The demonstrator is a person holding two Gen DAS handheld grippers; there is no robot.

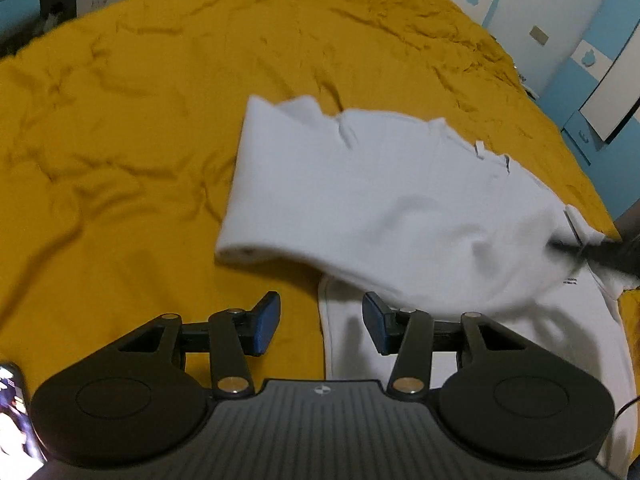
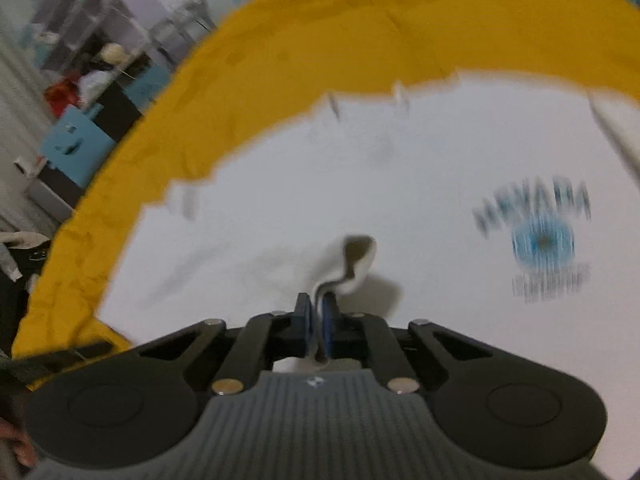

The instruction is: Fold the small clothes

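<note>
A white shirt is spread on a bed covered by a yellow sheet. In the left wrist view, part of the shirt is seen lifted and doubled over itself, with a rounded fold edge at its left side; a flatter layer lies beneath, near the camera. The left gripper is held spread, with nothing between its blue pads; it hovers above the sheet and the near edge of the shirt.

In the right wrist view, the right gripper is seen pressed together on a small bunched ridge of white cloth, which rises just ahead of the fingertips. A blurred blue print is visible on the shirt, to the right of the pinch. Both views are smeared, so finer detail cannot be made out.

The fold is judged to be under way rather than finished: one portion appears to be doubled over, but the shirt is not yet a neat, compact packet. Left to be done, it seems, are the carrying-over of the pinched edge, its release, and further folds.
</note>
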